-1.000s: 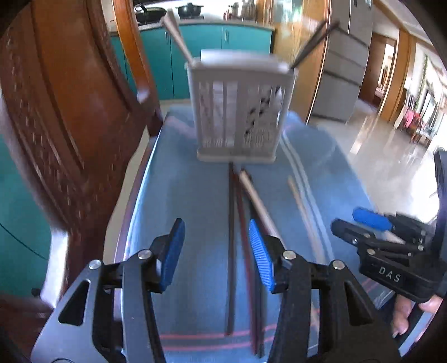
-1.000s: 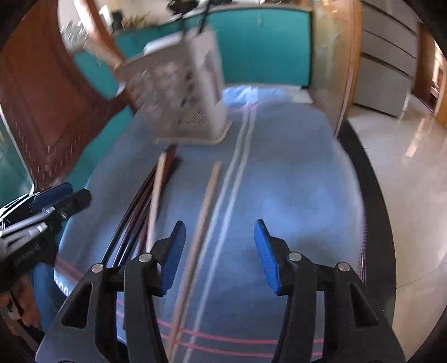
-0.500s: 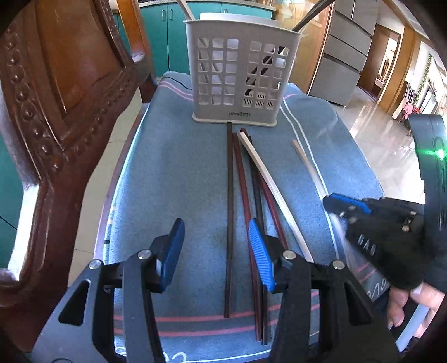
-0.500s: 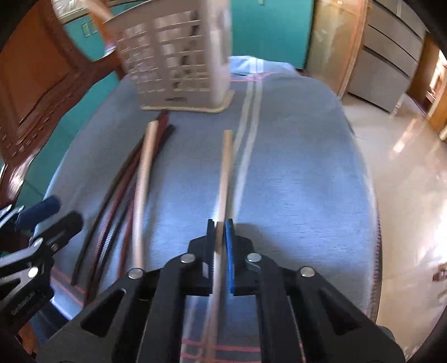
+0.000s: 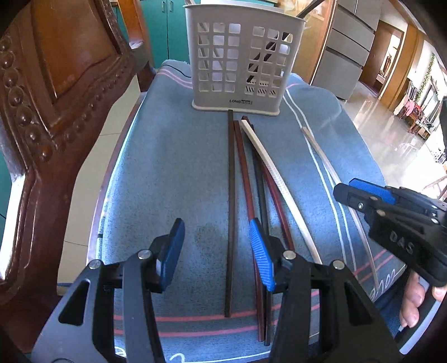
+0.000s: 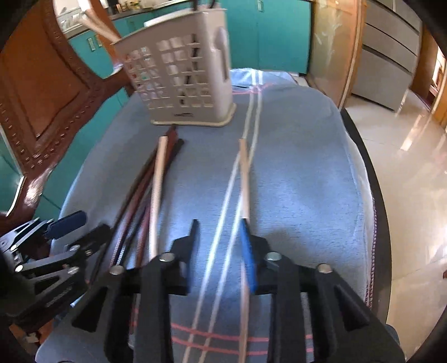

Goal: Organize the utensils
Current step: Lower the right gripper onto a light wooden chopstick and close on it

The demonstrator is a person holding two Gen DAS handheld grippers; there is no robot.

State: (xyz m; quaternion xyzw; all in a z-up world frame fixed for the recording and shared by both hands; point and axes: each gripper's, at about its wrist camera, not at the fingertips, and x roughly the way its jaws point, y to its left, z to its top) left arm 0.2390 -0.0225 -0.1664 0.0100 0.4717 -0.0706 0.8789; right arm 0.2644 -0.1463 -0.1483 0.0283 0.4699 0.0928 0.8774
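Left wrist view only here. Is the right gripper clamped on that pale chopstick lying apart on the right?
Observer: No. In the right wrist view the right gripper has its jaws apart; the pale chopstick runs along the inside of the blue pad, unclamped.
Operator: My view crops the basket's top. Anything poking out?
Observer: Yes. Pale sticks, blurred, jut out at the upper left of the basket.
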